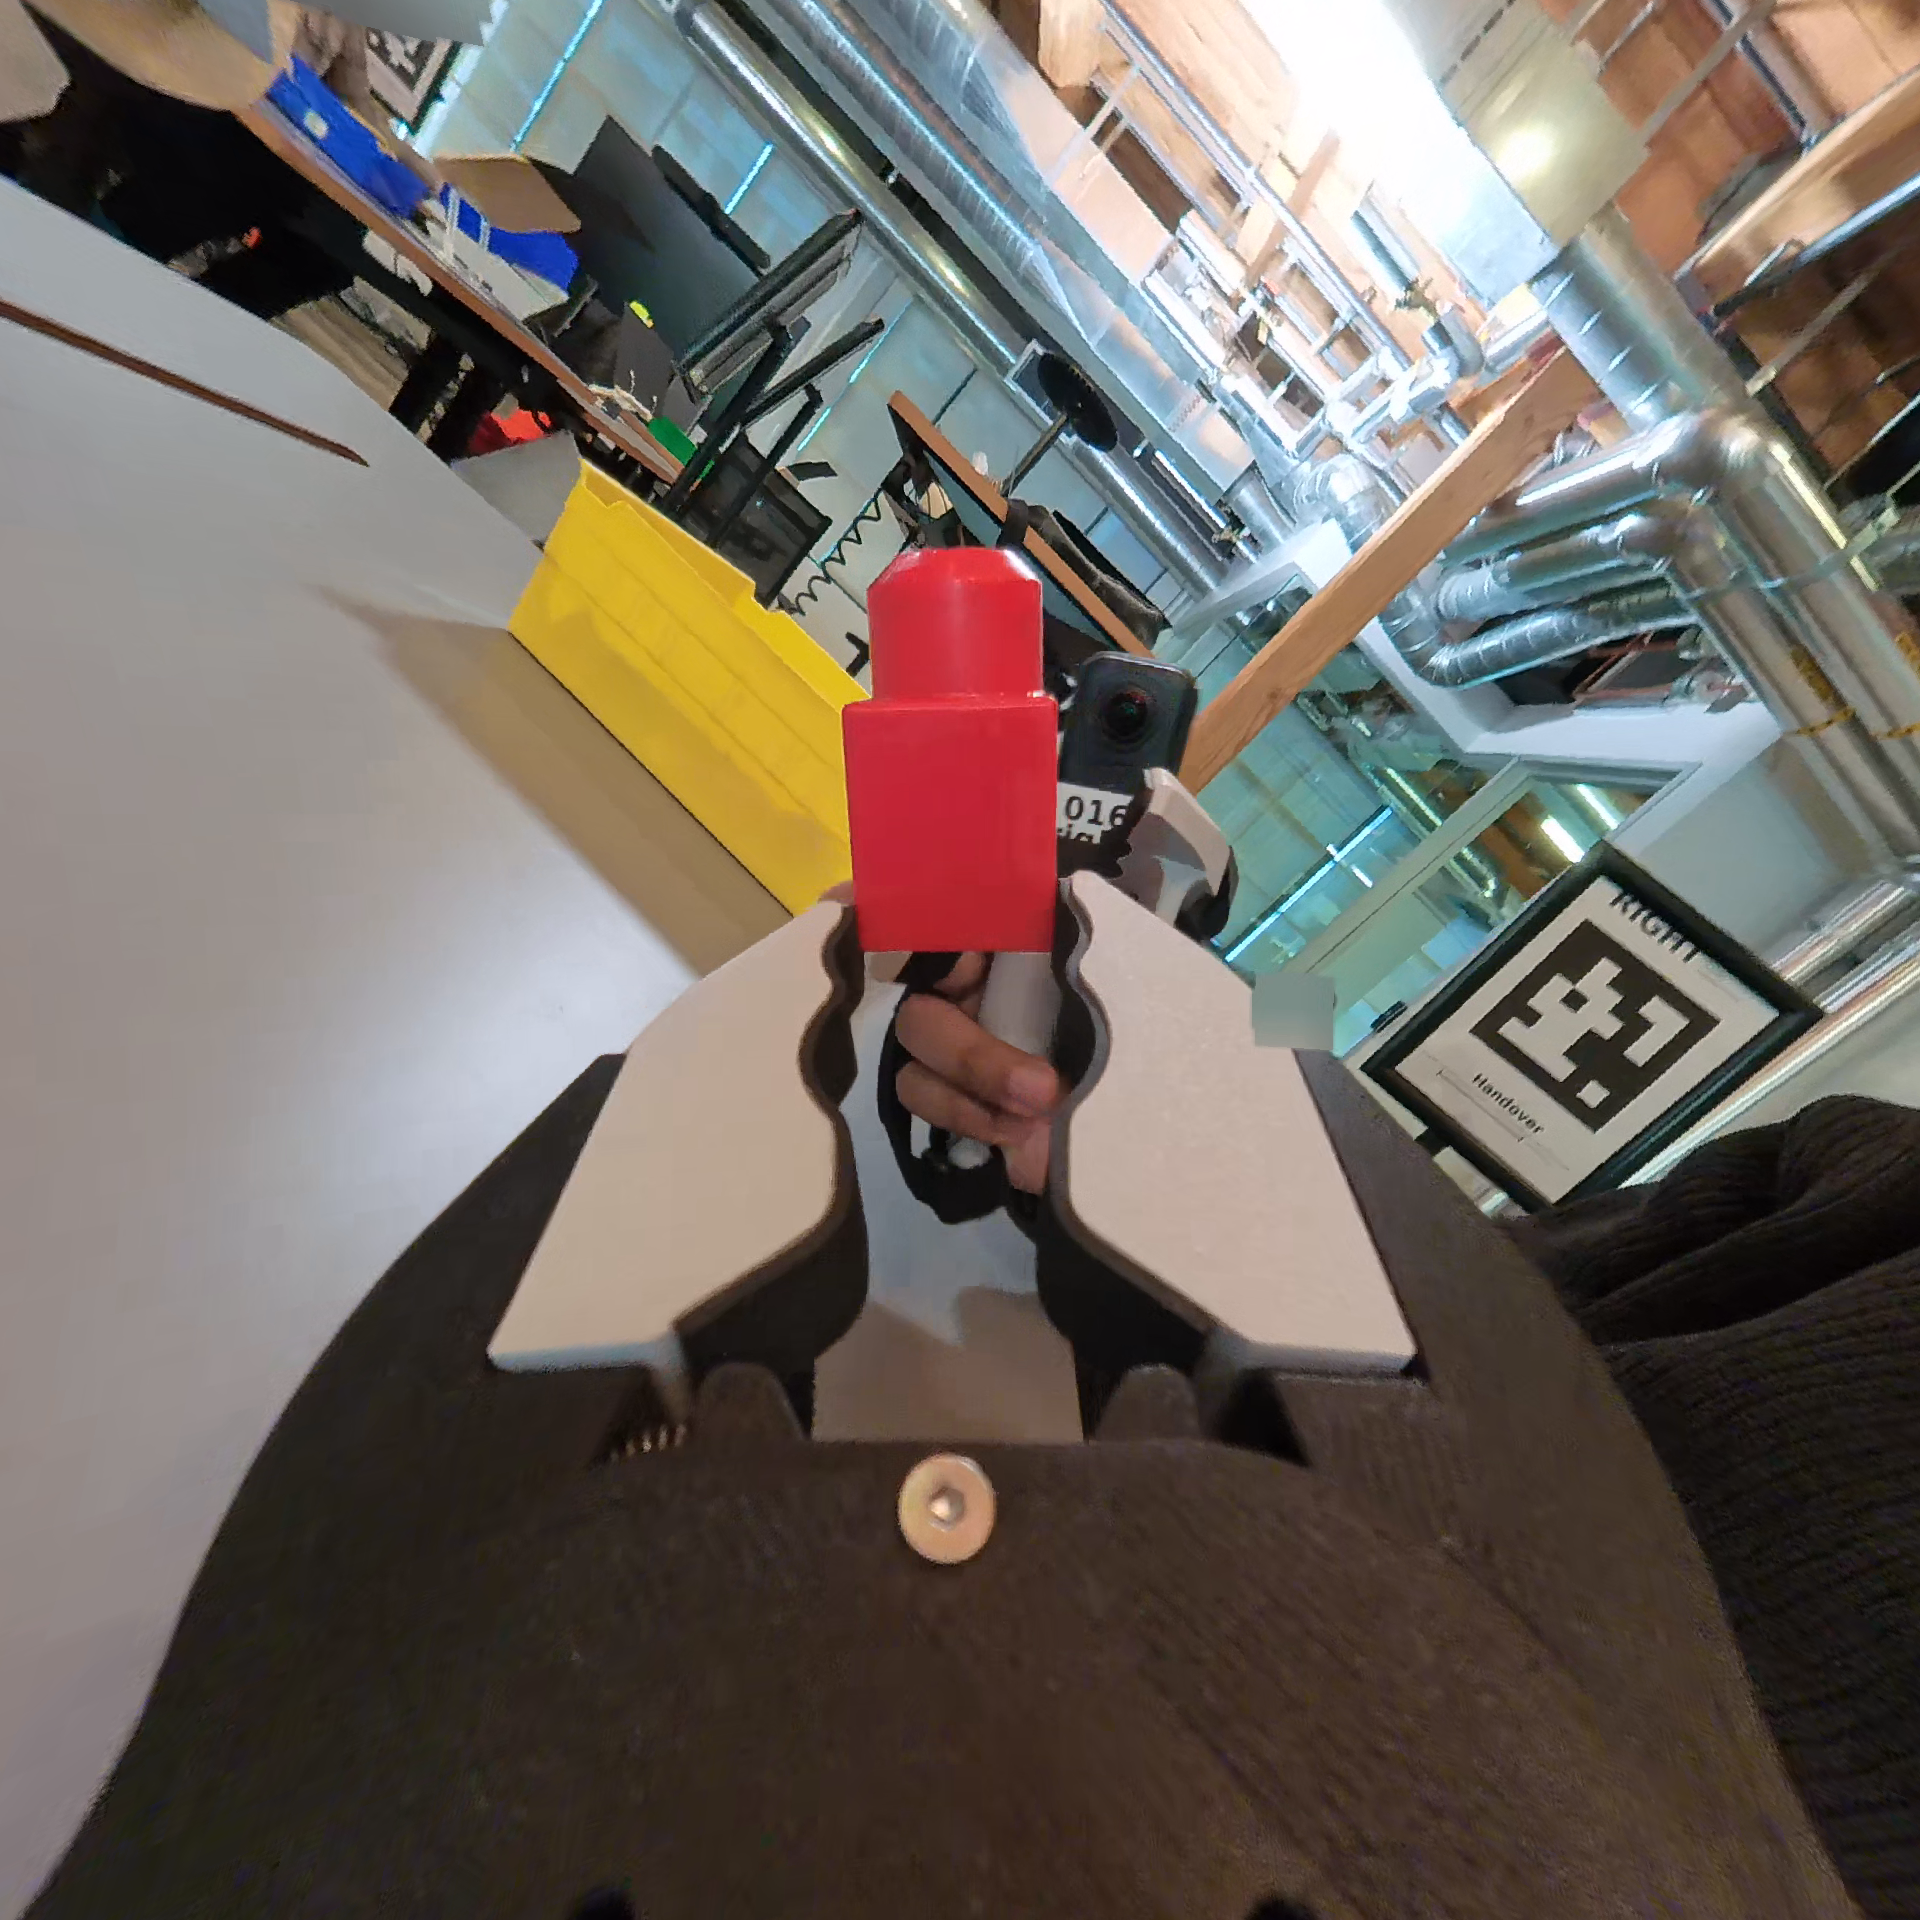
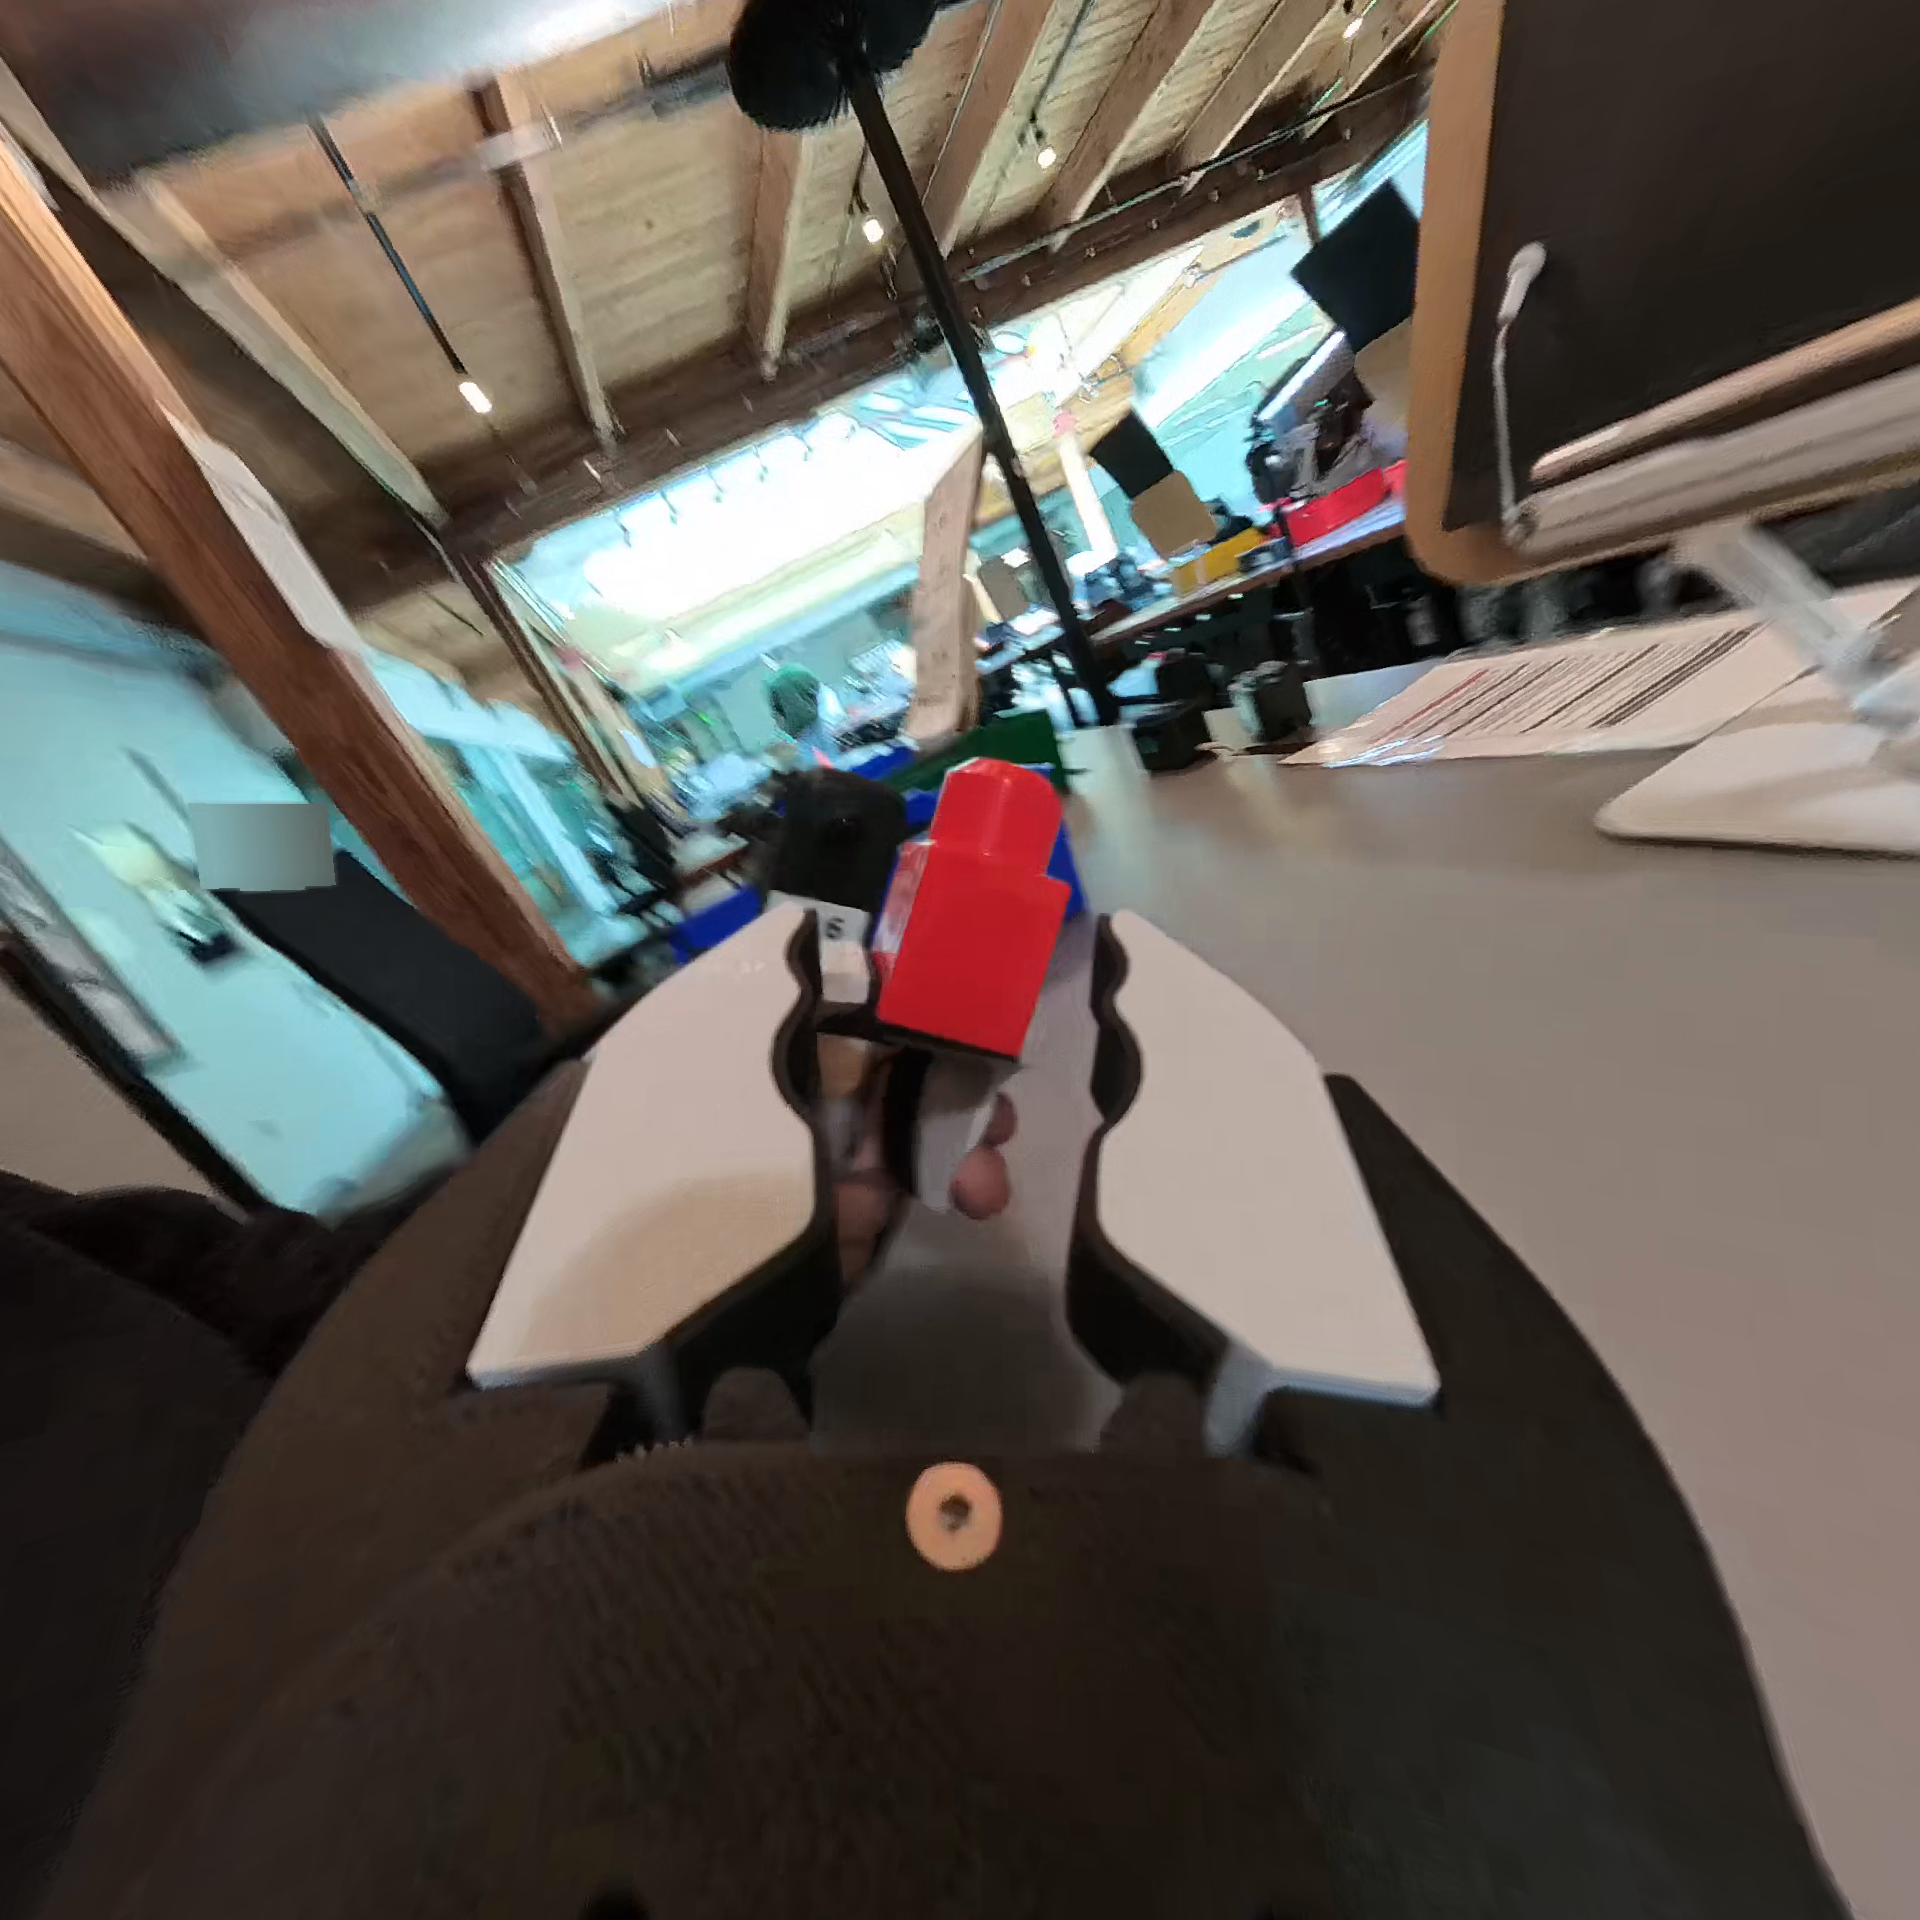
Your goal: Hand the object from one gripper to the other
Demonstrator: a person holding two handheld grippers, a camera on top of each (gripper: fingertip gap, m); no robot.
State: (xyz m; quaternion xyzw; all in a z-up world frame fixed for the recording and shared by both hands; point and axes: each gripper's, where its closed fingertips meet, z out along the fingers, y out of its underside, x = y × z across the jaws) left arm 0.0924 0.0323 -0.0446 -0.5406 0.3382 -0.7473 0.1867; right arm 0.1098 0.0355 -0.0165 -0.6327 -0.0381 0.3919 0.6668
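- The pale table (image 1: 208, 831) fills the left of my left wrist view. Its near edge is cut off by the frame.
- A monitor (image 2: 1662, 260) stands at the upper right of my right wrist view, only partly in frame. That whole view is smeared with blur.
- A yellow bin (image 1: 665, 644) sits at the table's far edge, its near corner hidden behind the block.
- My left gripper (image 1: 951, 925) has its jaws drawn in narrow, clamped on the base of the red block (image 1: 951, 821), which stands upright between the tips.
- My right gripper (image 2: 951, 935) has its jaws apart, one on each side of the block with a gap on both sides. The block looks tilted from here.
- Behind the block, a hand (image 1: 977, 1081) and a black camera (image 1: 1127, 717) show only in part. The rest of that far gripper is covered.
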